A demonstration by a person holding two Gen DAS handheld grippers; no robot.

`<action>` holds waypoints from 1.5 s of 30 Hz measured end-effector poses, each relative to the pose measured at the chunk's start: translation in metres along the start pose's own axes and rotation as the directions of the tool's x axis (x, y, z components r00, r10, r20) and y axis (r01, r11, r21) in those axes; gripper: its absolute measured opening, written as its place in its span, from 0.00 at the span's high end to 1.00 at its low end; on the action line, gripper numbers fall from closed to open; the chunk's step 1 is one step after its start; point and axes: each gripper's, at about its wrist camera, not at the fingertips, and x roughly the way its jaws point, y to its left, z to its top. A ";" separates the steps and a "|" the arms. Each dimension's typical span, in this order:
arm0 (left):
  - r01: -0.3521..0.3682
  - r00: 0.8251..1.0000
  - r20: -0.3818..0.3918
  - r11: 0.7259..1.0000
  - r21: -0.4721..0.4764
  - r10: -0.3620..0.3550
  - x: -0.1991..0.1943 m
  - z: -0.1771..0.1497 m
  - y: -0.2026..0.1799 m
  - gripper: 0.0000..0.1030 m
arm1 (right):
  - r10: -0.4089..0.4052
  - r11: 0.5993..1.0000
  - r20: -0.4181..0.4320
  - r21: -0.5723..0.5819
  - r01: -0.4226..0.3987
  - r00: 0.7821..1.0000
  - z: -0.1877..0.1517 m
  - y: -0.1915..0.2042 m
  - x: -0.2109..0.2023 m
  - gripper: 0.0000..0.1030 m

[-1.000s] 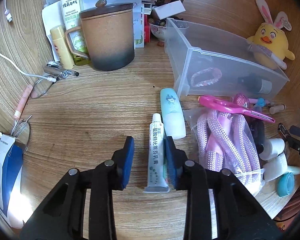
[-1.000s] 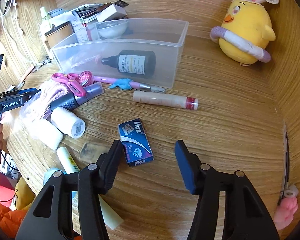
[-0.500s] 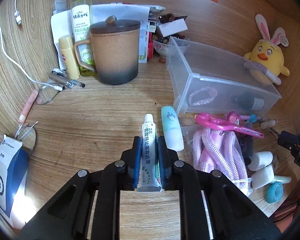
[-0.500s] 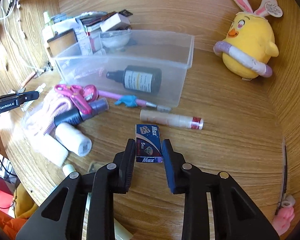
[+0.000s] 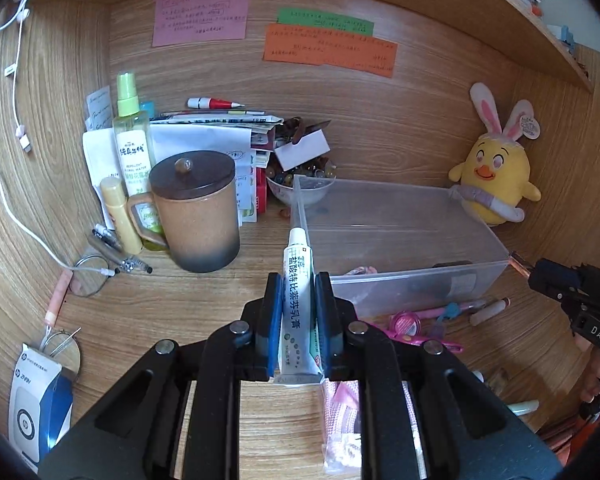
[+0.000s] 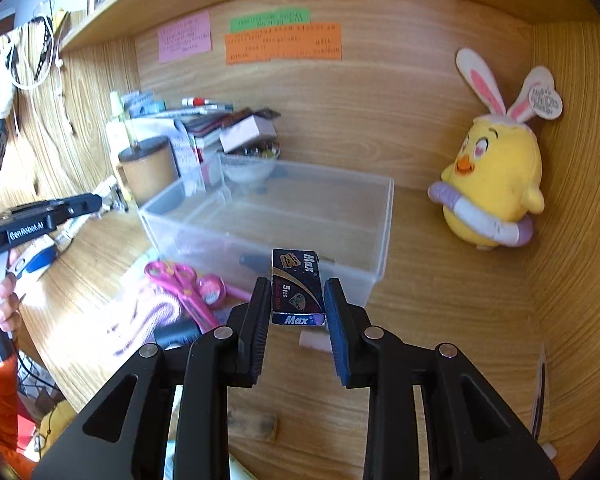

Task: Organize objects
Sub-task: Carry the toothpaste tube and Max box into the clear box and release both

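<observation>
The left gripper (image 5: 298, 316) was clamped on a white ointment tube (image 5: 298, 300); the right gripper (image 6: 298, 312) pinched a small dark-blue cardboard box (image 6: 298, 286). Just beyond both tips sat the clear plastic bin (image 6: 384, 216).

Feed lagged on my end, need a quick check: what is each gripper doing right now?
Left gripper: jaws closed on the white ointment tube.
Right gripper: jaws closed on the small dark blue Max box.

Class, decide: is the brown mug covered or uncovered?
Covered. A dark lid with a small knob sits flat on the brown mug.
</observation>
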 end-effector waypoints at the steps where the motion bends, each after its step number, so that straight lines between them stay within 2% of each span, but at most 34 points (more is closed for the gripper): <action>1: 0.008 1.000 -0.005 1.000 0.006 -0.008 0.003 0.003 -0.002 0.85 | -0.001 1.000 0.010 0.000 0.001 1.000 0.004 0.001 0.000 0.76; 5: 0.043 0.999 -0.028 0.999 0.030 -0.042 0.016 0.010 -0.011 0.85 | -0.001 1.000 0.025 -0.007 0.001 1.000 0.016 0.000 0.006 0.76; 10: 0.094 0.993 -0.079 0.993 0.072 -0.088 0.039 0.020 -0.025 0.85 | 0.008 1.000 0.003 -0.005 -0.008 1.000 0.031 -0.006 0.026 0.76; 21: 0.174 0.968 -0.204 0.974 0.143 -0.143 0.083 0.029 -0.054 0.85 | 0.003 1.000 -0.122 -0.010 -0.004 0.993 0.040 -0.020 0.089 0.76; 29: 0.176 0.965 -0.225 0.969 0.172 -0.136 0.092 0.033 -0.065 0.85 | 0.018 1.000 -0.180 -0.016 -0.021 0.984 0.036 -0.017 0.111 0.76; 32: 0.188 0.961 -0.234 0.969 0.162 -0.148 0.093 0.034 -0.064 0.85 | 0.021 1.000 -0.180 -0.019 -0.024 0.983 0.036 -0.016 0.110 0.76; 36: 0.185 0.967 -0.209 0.968 0.170 -0.148 0.084 0.036 -0.063 0.84 | 0.018 0.999 -0.171 -0.033 -0.024 0.985 0.036 -0.014 0.105 0.75; 38: 0.189 0.968 -0.199 0.968 0.166 -0.154 0.078 0.038 -0.062 0.81 | 0.022 0.999 -0.169 -0.032 -0.028 0.985 0.035 -0.014 0.101 0.76; 41: 0.178 0.972 -0.181 0.969 0.169 -0.147 0.069 0.038 -0.061 0.69 | 0.039 0.999 -0.164 -0.018 -0.043 0.986 0.035 -0.015 0.094 0.75; 45: 0.174 0.976 -0.158 0.970 0.168 -0.148 0.053 0.036 -0.057 0.42 | 0.038 0.999 -0.143 -0.014 -0.040 0.989 0.033 -0.015 0.078 0.67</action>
